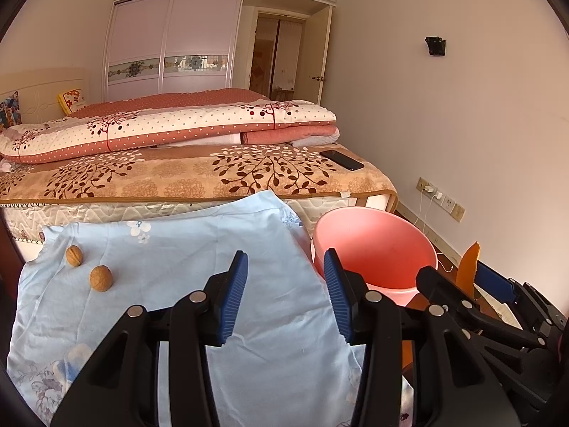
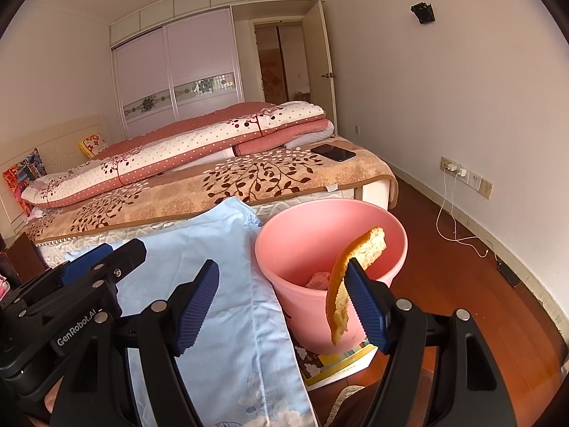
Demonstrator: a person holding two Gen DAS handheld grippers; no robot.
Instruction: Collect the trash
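Two walnuts (image 1: 74, 255) (image 1: 101, 278) lie on the pale blue cloth (image 1: 170, 249) in the left wrist view; the left gripper (image 1: 286, 284) hovers over the cloth, fingers spread and empty, beside the pink bin (image 1: 377, 245). Right wrist view: the right gripper (image 2: 281, 299) stands spread wide; an orange peel (image 2: 341, 284) clings to its right finger, over the bin's rim.
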